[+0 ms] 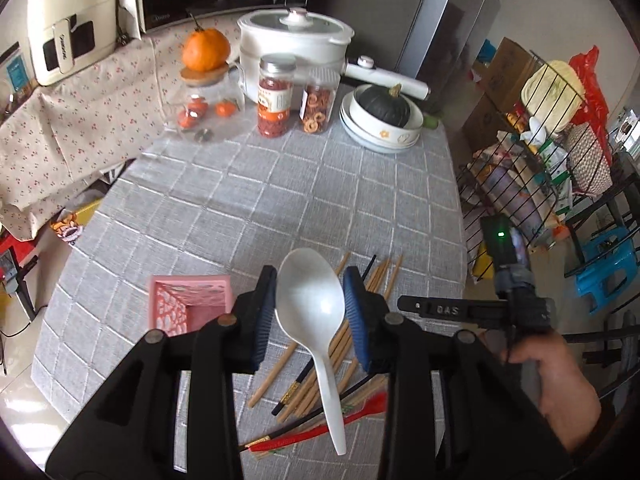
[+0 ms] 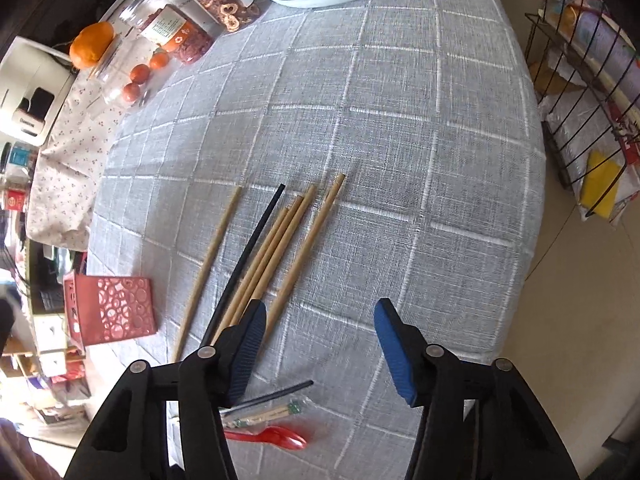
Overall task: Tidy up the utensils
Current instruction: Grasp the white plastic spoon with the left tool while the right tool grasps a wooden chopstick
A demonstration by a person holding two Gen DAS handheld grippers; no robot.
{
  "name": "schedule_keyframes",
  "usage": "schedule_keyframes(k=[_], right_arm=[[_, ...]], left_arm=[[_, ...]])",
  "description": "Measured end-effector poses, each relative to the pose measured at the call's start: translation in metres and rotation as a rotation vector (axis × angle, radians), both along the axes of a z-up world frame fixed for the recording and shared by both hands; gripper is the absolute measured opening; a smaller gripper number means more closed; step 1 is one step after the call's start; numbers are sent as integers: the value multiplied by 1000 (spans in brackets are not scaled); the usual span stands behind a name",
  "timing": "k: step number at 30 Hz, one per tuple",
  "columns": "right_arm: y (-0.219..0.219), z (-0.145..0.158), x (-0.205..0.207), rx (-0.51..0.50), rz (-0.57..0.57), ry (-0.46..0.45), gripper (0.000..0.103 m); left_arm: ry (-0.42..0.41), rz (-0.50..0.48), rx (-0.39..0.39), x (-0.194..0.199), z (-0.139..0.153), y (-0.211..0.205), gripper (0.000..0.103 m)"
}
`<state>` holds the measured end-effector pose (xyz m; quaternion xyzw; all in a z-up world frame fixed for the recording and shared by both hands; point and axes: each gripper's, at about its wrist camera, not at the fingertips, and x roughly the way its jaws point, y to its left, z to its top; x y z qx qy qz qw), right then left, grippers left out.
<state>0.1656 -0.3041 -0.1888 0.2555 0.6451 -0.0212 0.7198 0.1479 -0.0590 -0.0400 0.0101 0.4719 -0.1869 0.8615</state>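
Progress looks early. The left gripper [image 1: 310,312] pinches a white spoon [image 1: 314,312] by the sides of its bowl, both blue pads pressed against it, with the handle hanging down over the pile below. The spoon is clear of the table [image 1: 248,196], in the air just to the right of the pink holder [image 1: 188,304] in the left view. That holder stands on the cloth with its mouth facing up; the part of its inside that shows looks empty, though much of it is hidden behind the gripper.

Everything else lies loose. A spread of wooden chopsticks [image 2: 276,248] and a black chopstick [image 2: 248,256] fan out on the table, and near the front edge sit a red spoon [image 2: 276,438], another dark stick and a wrapped pair.

The right gripper [image 2: 320,352] hangs over this spread with its jaws apart and nothing between the pads; one pad sits above the near ends of the chopsticks. No frame shows contact with them.

My reading: one utensil is in hand and on its way, none is stowed yet. The white spoon likely goes into the holder next, then the chopsticks and the red spoon remain to be gathered, so most of the job is left.
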Motion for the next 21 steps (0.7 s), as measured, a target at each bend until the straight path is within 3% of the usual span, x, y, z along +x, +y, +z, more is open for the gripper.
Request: schedule_keyframes(k=[1,3,5,12,15,16,21], right_arm=[[1,-5,3,9,-8,4,38],[4,-10,9,-4,-14,2,28],[7,-10,15,-36,-10,-20,26],[24,-14,31,-135,16,-7,26],[35,-15,36,-186,18,17,20],[38,-15,38,-192,25,17,14],[36,-14,39,-143,-21,-27,9]], left_arm=[[-30,5,-6,-4,5,4,36],[-94,10,-14,-16,13,16,36],[-146,25,-8,-21,13,28,36],[-180,31,7,-17,11,42,36],[-195,41,-10,-15,11,47,36],[-201,44,-13,-15,11,48,36],[-261,64,-9,-19,9,52,36]])
